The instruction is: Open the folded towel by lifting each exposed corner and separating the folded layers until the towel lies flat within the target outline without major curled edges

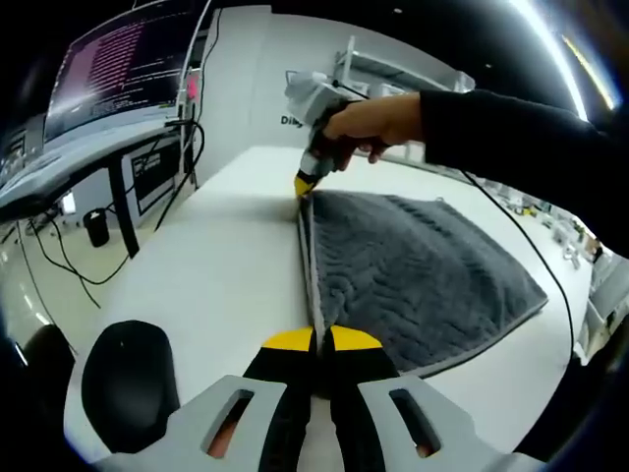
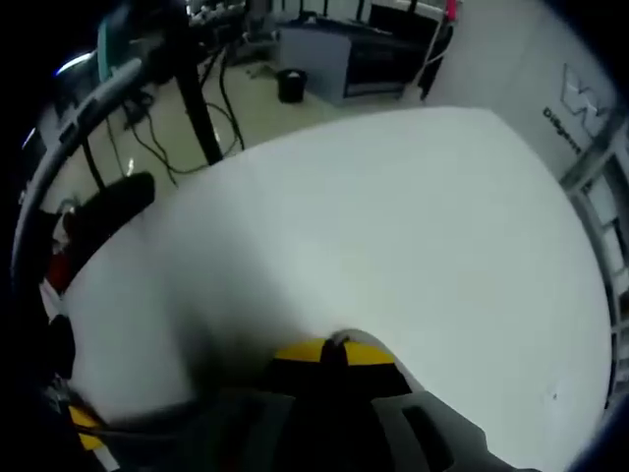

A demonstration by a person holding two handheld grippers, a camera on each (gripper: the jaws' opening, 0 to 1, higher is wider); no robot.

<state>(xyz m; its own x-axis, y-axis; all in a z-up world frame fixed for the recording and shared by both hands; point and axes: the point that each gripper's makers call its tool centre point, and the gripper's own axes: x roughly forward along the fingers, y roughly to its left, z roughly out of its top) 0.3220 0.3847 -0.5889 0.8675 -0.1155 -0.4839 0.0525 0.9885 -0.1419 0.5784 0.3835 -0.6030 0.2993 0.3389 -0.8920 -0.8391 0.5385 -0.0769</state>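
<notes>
Left gripper point(image 1: 314, 339): we are pinching towel point(image 1: 413, 270) edge's near end, right gripper point(image 1: 303, 184) its far end (both closed); edge running straight between us.

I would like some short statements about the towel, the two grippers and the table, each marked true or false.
1. The towel is grey. True.
2. The left gripper is wide open. False: its yellow-tipped jaws are closed on the near end of the towel's edge.
3. The right gripper grips the far end of the same towel edge. True.
4. The towel hangs in the air above the table. False: it lies on the white table.
5. A monitor with lines of text stands beside the table. True.
</notes>
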